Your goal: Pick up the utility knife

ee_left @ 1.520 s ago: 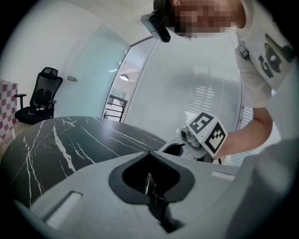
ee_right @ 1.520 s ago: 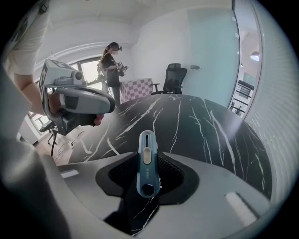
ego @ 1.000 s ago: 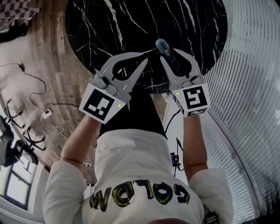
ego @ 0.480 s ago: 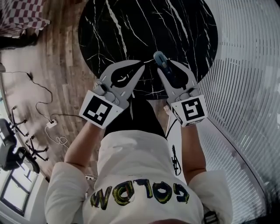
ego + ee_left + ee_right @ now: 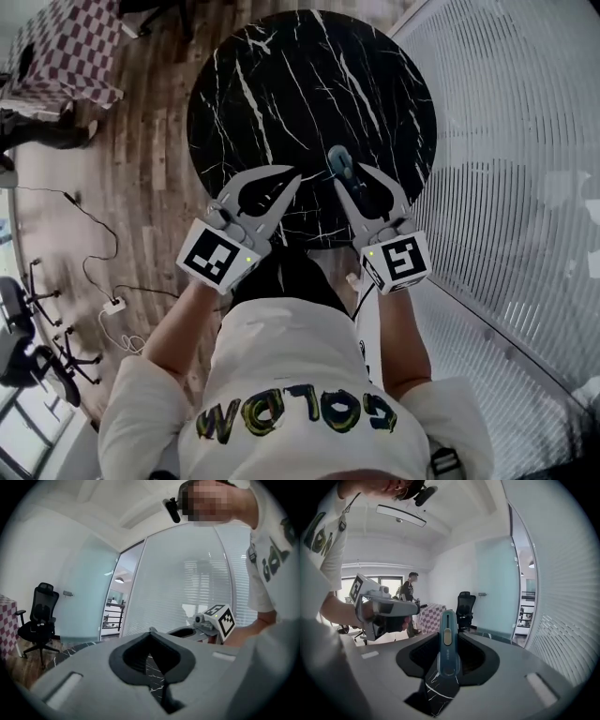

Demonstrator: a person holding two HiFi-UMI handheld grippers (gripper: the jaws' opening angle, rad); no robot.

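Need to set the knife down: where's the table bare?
The round table shows bare all over, far rim to both sides. Crowded only at its near edge, under the left gripper and the right gripper holding the utility knife.

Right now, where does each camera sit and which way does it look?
Head view: on the person's head, looking steeply down at the black table; forearms, white shirt, left gripper and right gripper show.
Left gripper view: on the left gripper, looking along its closed fingers toward a glass wall; the right forearm and shirt show.
Right gripper view: on the right gripper, looking along fingers pinching the utility knife; the left hand shows.
Shared: each gripper view catches the other gripper.
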